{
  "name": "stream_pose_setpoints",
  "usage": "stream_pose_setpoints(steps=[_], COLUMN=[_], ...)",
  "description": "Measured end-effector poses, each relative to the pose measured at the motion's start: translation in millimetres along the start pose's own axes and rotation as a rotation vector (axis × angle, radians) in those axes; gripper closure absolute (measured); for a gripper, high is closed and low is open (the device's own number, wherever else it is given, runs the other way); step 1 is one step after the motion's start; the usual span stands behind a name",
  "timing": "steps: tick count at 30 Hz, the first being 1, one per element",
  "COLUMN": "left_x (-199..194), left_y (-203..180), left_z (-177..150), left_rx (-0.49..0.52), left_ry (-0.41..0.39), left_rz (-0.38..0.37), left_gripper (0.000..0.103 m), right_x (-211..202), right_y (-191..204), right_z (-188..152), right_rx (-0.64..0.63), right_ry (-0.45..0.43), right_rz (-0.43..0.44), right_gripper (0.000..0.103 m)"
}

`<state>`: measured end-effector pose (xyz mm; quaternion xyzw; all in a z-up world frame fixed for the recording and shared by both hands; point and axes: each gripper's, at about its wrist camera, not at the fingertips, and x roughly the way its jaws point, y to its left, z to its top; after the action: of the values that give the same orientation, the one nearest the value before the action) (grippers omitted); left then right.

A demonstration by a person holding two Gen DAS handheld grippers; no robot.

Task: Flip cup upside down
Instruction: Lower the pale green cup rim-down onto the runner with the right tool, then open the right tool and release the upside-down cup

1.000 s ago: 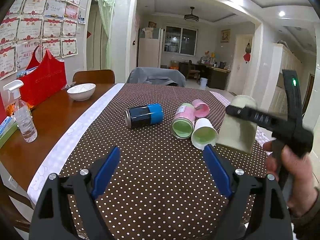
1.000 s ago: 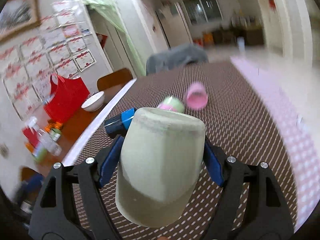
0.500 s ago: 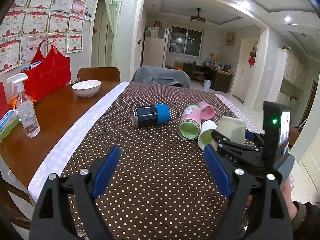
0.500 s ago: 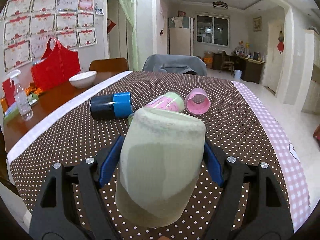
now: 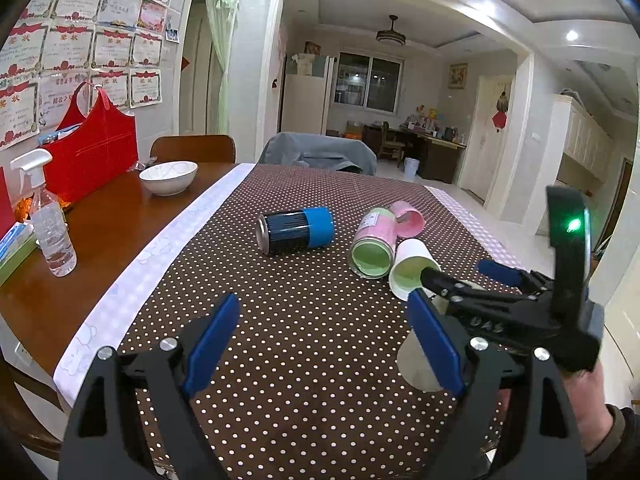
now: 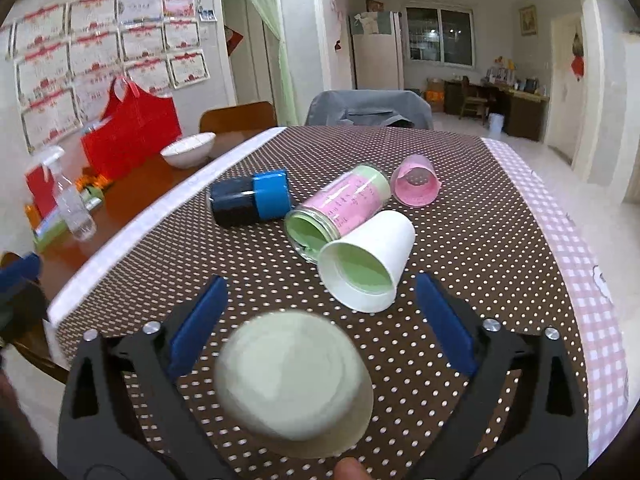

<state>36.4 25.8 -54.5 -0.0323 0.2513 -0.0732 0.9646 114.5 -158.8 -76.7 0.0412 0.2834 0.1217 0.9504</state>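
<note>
The pale green cup (image 6: 294, 380) stands upside down on the dotted tablecloth (image 6: 460, 216) between the right gripper (image 6: 320, 320) fingers, spread wide and clear of it. The left gripper (image 5: 324, 340) gapes, holding nothing; beyond lie a white cup (image 6: 368, 260) and jar (image 6: 340, 208)

Both grippers share one build: the left gripper (image 5: 324, 344) and right gripper (image 6: 320, 320) have black plastic frames, blue finger pads (image 5: 210, 338), and silver screws. The right unit carries a green indicator light. The right hand (image 5: 588, 412) shows bare skin and a dark sleeve.
</note>
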Motion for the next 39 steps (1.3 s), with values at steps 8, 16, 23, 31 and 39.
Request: stream_pose_setpoints(steps=[8, 16, 23, 31, 39], left_x=[-7, -19, -35, -61, -87], left_y=[-10, -24, -39, -57, -70], left_z=[2, 8, 17, 26, 34], left_rx=[0.013, 0.039, 0.067, 0.094, 0.111], left_ry=[-0.009, -0.022, -0.045, -0.084, -0.124], left_rz=[-0.010, -0.021, -0.010, 0.002, 0.006], left_gripper=[0.019, 0.019, 0.019, 0.019, 0.019], right_x=[-23, -48, -74, -112, -157], right_y=[-6, -22, -38, -47, -42], right_z=[10, 20, 26, 29, 27], right_rx=[0.071, 0.145, 0.207, 0.234, 0.185], right_ry=[-0.011, -0.015, -0.012, -0.032, -0.112], right_rz=[0.061, 0.054, 0.064, 0.057, 0.002], right_gripper=[0.006, 0.006, 0.006, 0.006, 0.006])
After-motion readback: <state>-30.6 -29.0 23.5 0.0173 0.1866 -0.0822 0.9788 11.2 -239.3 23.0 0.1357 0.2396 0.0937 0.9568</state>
